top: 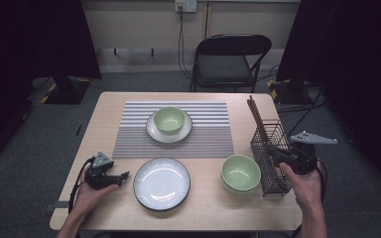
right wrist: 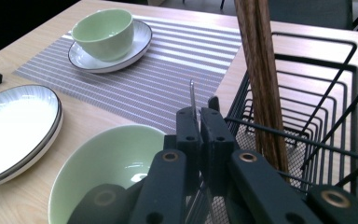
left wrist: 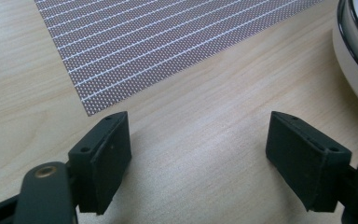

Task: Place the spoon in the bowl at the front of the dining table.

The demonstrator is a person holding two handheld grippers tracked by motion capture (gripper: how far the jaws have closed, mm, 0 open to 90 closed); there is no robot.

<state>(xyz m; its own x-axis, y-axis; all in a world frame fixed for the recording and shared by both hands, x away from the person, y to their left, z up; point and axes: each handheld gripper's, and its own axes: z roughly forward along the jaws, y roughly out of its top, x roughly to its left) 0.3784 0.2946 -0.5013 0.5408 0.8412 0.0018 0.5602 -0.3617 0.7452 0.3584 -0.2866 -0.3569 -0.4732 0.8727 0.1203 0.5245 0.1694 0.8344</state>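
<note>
Two grippers were at the table in the high view. Left gripper (top: 121, 177) rested on the wood at the near left, held in the person's left hand (top: 90, 196), just beside a white dark-rimmed plate (top: 161, 184). Right gripper (top: 272, 151) sat at the near edge of a black wire basket (top: 272, 158) on the right side, held in the right hand (top: 307, 186). Wooden chopsticks (top: 255, 117) stood tilted in the basket's far end. Green bowl (top: 240, 172) sat just left of the basket. Second green bowl (top: 169, 119) sat on a small plate (top: 154, 131) on the striped placemat (top: 208, 130). Folding chair (top: 230, 59) stood beyond the table.

Left gripper view: left gripper (left wrist: 198, 154) was released, jaws wide apart, nothing but bare table (left wrist: 200, 116) between them. Placemat (left wrist: 158, 37) corner lay ahead, white plate (left wrist: 352, 60) rim at the right edge.

Right gripper view: right gripper (right wrist: 199, 128) was clenched, jaws pressed together on a thin metal piece (right wrist: 192, 95) that stuck up above the tips; couldn't tell what it was. It stood at the basket (right wrist: 307, 93) rim, touching or just beside the wires, couldn't tell which. Chopsticks (right wrist: 261, 70) rose just right of the jaws, inside the basket. Near green bowl (right wrist: 107, 168) sat below-left of the jaws, white plate (right wrist: 14, 126) further left, far bowl (right wrist: 105, 32) on its small plate (right wrist: 135, 49) on the placemat (right wrist: 168, 79).
</note>
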